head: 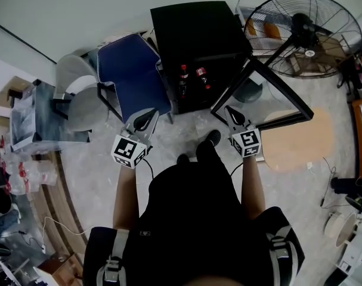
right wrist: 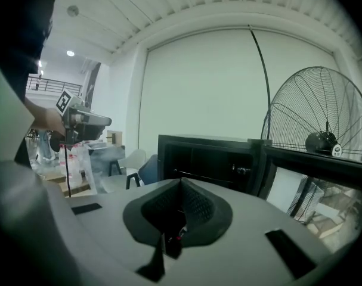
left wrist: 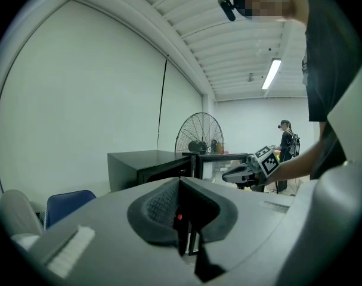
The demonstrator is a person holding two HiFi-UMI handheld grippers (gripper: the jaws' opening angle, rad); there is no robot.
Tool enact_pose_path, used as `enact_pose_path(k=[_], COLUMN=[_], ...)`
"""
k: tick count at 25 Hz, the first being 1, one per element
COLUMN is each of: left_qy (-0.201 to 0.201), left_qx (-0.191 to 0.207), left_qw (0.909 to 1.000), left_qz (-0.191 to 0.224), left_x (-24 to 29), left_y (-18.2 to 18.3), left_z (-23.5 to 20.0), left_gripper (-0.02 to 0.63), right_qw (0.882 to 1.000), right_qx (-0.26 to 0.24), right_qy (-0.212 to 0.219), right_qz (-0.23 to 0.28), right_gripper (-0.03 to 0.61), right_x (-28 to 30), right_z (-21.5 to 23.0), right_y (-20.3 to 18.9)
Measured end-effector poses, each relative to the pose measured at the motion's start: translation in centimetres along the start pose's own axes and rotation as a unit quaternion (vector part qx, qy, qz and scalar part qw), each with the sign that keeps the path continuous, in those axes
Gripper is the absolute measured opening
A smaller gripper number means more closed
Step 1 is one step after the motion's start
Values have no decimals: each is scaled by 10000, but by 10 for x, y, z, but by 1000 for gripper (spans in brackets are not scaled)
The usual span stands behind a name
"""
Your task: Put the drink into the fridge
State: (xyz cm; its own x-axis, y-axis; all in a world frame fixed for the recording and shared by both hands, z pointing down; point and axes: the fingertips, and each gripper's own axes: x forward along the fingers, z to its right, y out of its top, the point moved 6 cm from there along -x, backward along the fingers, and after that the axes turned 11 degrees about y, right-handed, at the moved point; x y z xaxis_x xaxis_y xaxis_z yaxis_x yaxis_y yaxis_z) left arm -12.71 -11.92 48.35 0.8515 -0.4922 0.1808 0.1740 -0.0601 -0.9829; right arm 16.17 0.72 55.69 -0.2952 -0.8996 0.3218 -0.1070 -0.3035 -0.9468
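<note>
Both left tongs [head: 148, 117] and right tongs [head: 230, 111] clenched empty; only head view shows bottles [head: 183, 75] in fridge [head: 195, 28].

Person [head: 192, 219] wears black, apparently with grey shoulder straps [head: 112, 260].

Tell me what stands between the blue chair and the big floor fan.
The black fridge stands there, its glass door swung open towards the fan, with bottles inside. The head view shows this best, with the blue chair at the fridge's left.

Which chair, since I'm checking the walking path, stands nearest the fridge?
The blue chair, right beside the black fridge; the pale grey chair stands farther left.
</note>
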Motion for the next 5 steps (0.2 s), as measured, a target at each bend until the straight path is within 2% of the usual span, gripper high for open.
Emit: enact_pose_path(k=[5], left_qy=[9], left_qx=[-22], left_qw=[10000], left_qz=[-38], left_x=[-1], left_y=[-1], left_z=[2], left_gripper=[0], right_qw=[10000], right_qx=[-8], right_qy=[27], right_qz=[-6], right_gripper=[2], right_x=[-1], right_z=[0], right_y=[-1])
